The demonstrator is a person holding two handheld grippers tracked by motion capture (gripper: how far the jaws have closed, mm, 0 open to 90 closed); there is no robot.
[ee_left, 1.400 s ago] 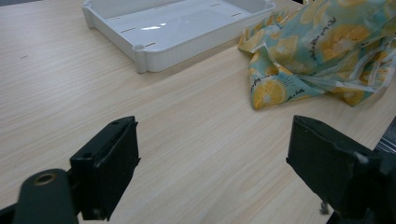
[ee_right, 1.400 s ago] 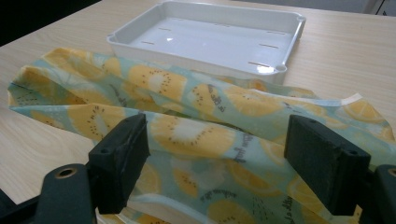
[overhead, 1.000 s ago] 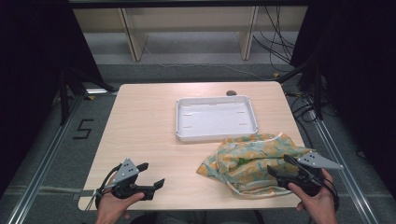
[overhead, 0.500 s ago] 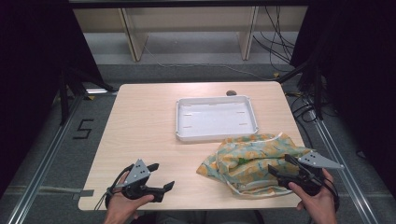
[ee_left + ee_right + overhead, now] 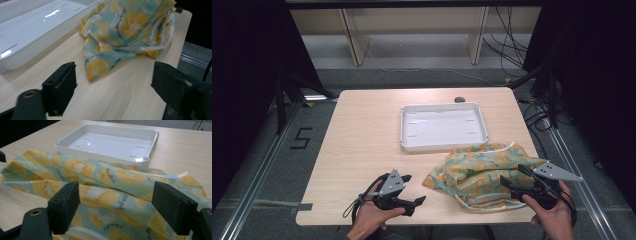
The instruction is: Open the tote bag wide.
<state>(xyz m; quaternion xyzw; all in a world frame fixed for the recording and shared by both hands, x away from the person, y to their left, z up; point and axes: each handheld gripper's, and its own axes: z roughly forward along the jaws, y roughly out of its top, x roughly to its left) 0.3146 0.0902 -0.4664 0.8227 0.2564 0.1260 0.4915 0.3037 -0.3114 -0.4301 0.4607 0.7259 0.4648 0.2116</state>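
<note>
Two hand-held grippers at a crumpled lemon-print cloth (image 5: 479, 172).

The cloth lies near the table's (image 5: 362, 145) front right corner, just before the white tray (image 5: 443, 126). Left gripper (image 5: 412, 190): jaws apart, just been closing, nothing between. Right gripper (image 5: 510, 176): jaws wide, over the cloth.

A crumpled cloth (image 5: 479, 175) printed with yellow citrus slices on pale blue-green, edged in white trim, lies bunched in loose folds on the counter (image 5: 362, 145) near its front right corner. Its far edge lies just beside the near rim of a shallow white tray (image 5: 443, 126), whether touching is unclear. One pointed corner of the cloth rests flat on the wood at its left side.
</note>
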